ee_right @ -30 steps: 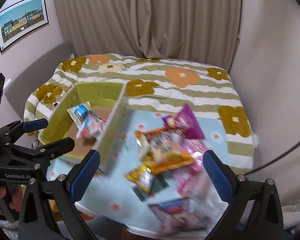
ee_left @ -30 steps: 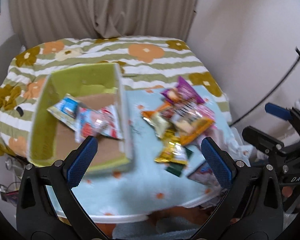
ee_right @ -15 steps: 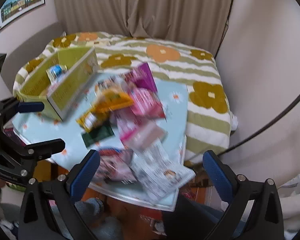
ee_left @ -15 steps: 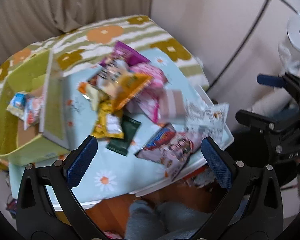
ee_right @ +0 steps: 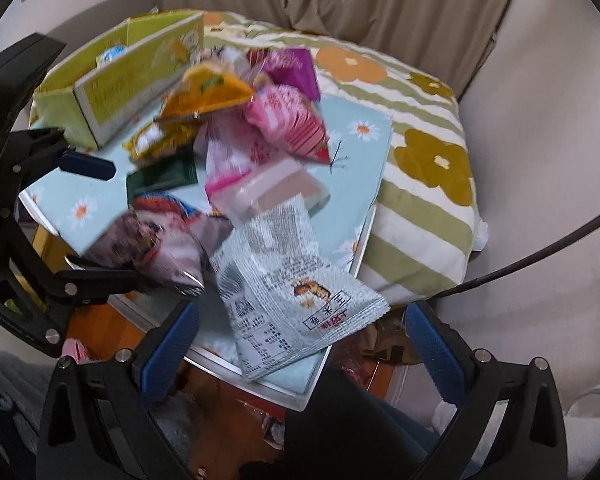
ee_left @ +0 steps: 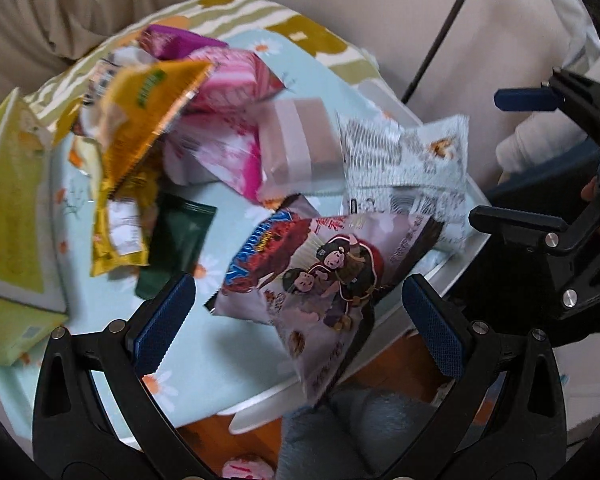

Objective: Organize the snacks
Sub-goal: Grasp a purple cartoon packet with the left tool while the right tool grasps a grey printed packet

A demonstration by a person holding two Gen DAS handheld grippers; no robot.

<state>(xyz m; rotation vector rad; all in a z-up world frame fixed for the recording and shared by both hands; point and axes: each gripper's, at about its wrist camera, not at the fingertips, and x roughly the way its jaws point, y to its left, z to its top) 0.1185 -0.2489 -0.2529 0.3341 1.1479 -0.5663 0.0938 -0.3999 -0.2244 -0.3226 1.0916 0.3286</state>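
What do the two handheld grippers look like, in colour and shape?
Both look alike. The left gripper and the right gripper each have a black plastic frame with triangular cut-outs and small silver screws, forking into two arms. Each arm ends in a blue textured pad. No cables or sleeves show, and no lettering is readable on them.

A small table [ee_right: 300, 394] under a daisy-print cloth [ee_right: 364, 136] carries heaped snack packets [ee_right: 276, 128] and a green box [ee_right: 116, 80].

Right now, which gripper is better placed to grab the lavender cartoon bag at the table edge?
Left, I'd judge. The left gripper is open with the lavender cartoon bag right between its fingers. The right gripper, also open, frames the pale blue packet instead.
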